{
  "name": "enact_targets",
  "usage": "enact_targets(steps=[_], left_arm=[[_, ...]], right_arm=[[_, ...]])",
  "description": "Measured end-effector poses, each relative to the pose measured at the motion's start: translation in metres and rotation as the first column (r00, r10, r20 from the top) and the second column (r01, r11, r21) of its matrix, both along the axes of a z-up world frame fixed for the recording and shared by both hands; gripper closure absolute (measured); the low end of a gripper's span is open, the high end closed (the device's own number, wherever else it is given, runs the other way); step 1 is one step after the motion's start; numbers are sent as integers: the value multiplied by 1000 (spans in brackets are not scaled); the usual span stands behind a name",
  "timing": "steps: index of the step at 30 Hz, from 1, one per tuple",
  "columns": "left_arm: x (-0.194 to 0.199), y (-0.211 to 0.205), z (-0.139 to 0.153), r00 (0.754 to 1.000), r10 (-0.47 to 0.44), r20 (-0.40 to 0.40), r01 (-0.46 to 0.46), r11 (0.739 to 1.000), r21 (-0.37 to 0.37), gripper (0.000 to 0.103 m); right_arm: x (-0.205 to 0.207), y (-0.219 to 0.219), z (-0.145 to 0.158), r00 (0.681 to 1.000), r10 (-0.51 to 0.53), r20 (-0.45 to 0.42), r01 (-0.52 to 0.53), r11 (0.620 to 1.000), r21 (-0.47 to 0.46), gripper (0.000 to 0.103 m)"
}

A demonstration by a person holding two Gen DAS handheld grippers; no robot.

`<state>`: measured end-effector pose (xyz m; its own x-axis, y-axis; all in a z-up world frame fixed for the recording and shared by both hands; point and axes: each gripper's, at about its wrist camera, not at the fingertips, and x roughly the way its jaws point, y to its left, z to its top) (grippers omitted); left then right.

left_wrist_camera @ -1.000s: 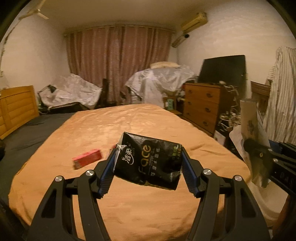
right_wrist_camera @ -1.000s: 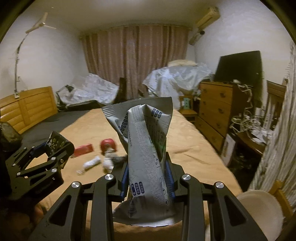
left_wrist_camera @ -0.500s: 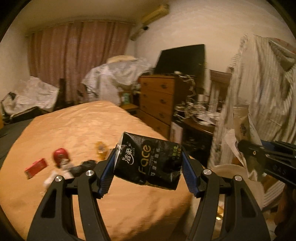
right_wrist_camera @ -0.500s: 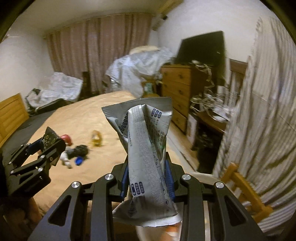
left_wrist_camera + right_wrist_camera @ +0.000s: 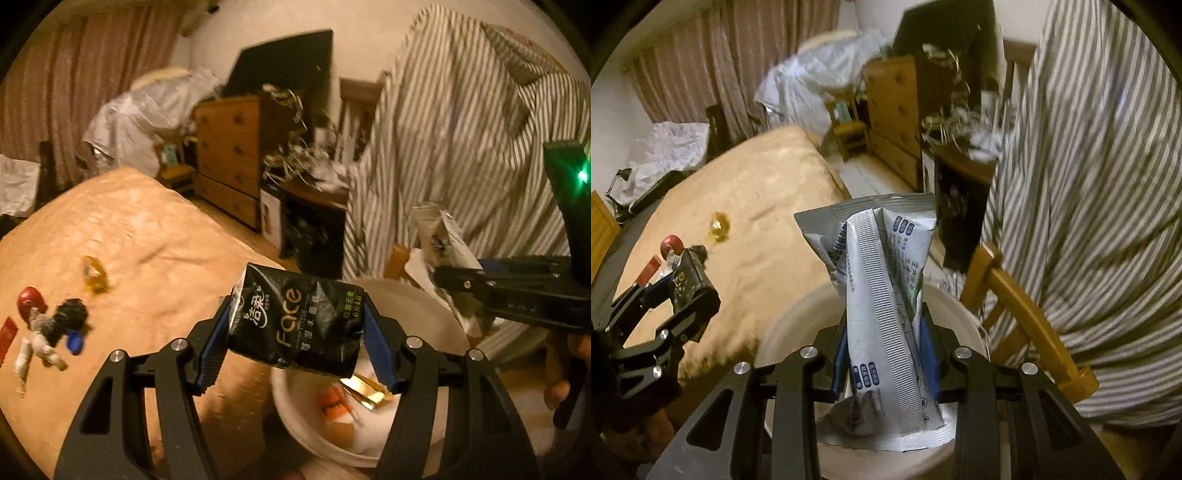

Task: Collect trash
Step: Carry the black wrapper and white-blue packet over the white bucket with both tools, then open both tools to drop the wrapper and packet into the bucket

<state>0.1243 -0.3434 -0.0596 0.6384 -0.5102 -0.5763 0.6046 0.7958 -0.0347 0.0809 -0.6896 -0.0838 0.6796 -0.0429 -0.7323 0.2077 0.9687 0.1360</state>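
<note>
My left gripper [image 5: 297, 345] is shut on a black tissue pack [image 5: 295, 323] and holds it over the rim of a white bin [image 5: 424, 314] beside the bed. Orange and gold scraps [image 5: 364, 395] lie inside the bin. My right gripper [image 5: 886, 360] is shut on a crumpled silver-white wrapper [image 5: 882, 295] standing upright above the same white bin [image 5: 798, 314]. In the left wrist view the right gripper [image 5: 443, 275] comes in from the right with the wrapper [image 5: 439, 236]. The left gripper [image 5: 679, 275] shows at the left of the right wrist view.
An orange bed [image 5: 129, 240] carries more litter: a red ball [image 5: 31, 299], a black clump [image 5: 70, 314], a blue cap [image 5: 75, 341], a gold wrapper [image 5: 94, 273]. A wooden chair [image 5: 1019, 299] draped with striped cloth [image 5: 1089, 184] stands right of the bin. A wooden dresser [image 5: 229, 155] is behind.
Both grippers swung to the right and tipped downward, from over the bed to above the white bin. Each keeps its grip on its piece of trash.
</note>
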Motion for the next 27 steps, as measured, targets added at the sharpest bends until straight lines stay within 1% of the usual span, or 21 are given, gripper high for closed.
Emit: enact_targets(steps=[3,8,12,18,27], left_arm=[[0,-12,-9,999,-31,-25,31,999,22,40],[2,-22,-20,997,-58,-56,61,997,51,41],[6,-24,-25,996,-58,-74,62,996,58,41],[7,-27,-28,995,-53,-85,59,996,61,41],[9,-32,-26,996,-56,-76,61,996,61,41]], right_arm=[[6,0,-13,1000,-6,-27,6,1000,20,69],[12,-3,-26,998,-1,-61,3,999,36,69],[7,5,-28,998,-3,-69,5,999,37,69],[6,5,-34,997,-6,-77,8,999,37,69],[7,6,-34,997,-5,-74,7,999,35,68]])
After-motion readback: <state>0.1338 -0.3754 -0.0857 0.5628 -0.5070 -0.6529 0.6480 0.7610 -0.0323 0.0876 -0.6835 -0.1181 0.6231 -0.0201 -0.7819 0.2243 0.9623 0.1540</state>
